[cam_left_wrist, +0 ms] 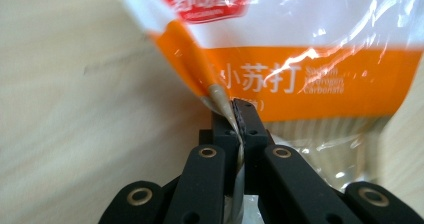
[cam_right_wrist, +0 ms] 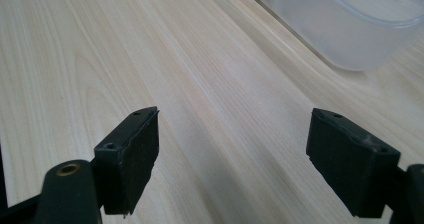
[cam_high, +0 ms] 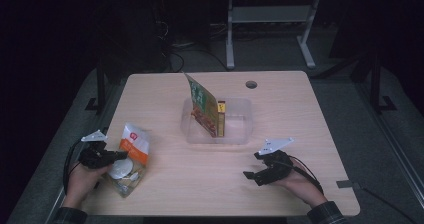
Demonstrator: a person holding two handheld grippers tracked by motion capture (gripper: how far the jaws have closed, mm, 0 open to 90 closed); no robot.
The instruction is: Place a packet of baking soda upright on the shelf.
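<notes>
Left gripper (cam_left_wrist: pixel 239 115) pinching the crinkled plastic pouch (cam_left_wrist: pixel 310 59) by its edge; right gripper (cam_right_wrist: pixel 232 159) jaws apart near the translucent tub (cam_right_wrist: pixel 350 29).

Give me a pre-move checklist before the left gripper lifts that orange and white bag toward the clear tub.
1. Left gripper shut on the bag: ok, jaws pinch its edge seam.
2. Grip depth: not ok, only the thin seam is caught, so it may slip.
3. Right gripper out of the way: ok, open over bare table.
4. Room in the clear tub: cannot tell; a green packet and a yellow box stand in it.
5. Path from bag to tub: ok.
</notes>
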